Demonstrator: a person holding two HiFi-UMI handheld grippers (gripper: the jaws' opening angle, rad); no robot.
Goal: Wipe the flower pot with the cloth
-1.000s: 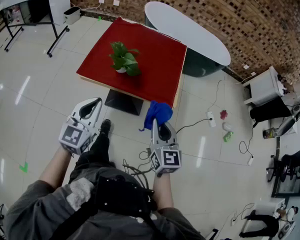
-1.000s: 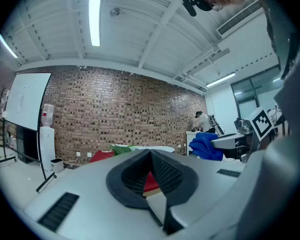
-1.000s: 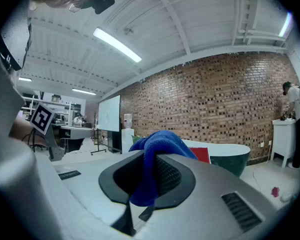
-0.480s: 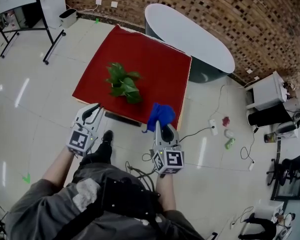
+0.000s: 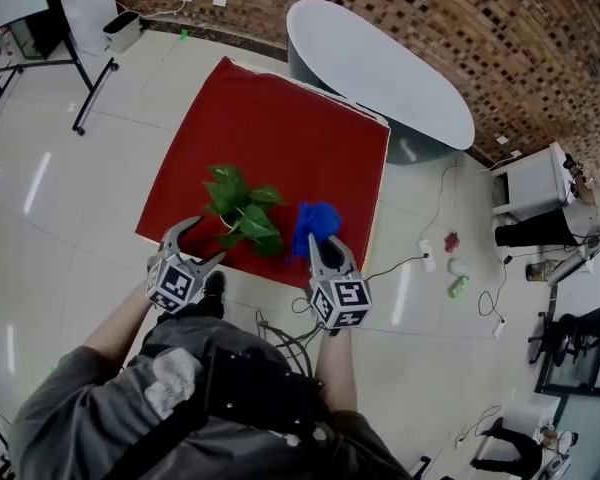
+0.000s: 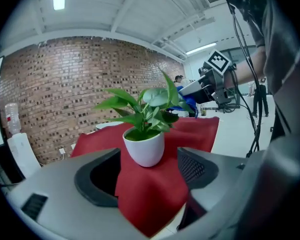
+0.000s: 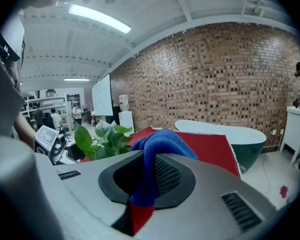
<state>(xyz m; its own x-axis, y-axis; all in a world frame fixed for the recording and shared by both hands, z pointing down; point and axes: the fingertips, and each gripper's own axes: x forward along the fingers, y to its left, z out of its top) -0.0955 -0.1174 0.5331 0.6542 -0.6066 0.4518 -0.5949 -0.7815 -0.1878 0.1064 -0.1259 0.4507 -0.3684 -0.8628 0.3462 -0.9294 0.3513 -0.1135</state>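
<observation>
A green plant (image 5: 242, 211) in a white flower pot (image 6: 145, 146) stands on the red table (image 5: 280, 128) near its front edge. In the head view the leaves hide the pot. My left gripper (image 5: 202, 243) is at the table's near edge, just short of the pot. Its jaws (image 6: 147, 176) are opening, with only red tabletop showing between them. My right gripper (image 5: 320, 246) is to the right of the plant, shut on a blue cloth (image 7: 162, 144) that bunches up above its jaws. That cloth (image 5: 315, 220) hangs over the table's front edge.
A white oval table (image 5: 380, 68) stands behind the red one, against a brick wall (image 5: 460, 8). Cables (image 5: 280, 326) lie on the floor by my feet. A small white table (image 5: 530, 176) and some clutter are at the right, and a wheeled stand (image 5: 80, 98) is at the far left.
Both grippers have travelled forward from over the floor to the table's near edge. The left jaws have gone from shut to wide apart. The right gripper still holds the cloth.
</observation>
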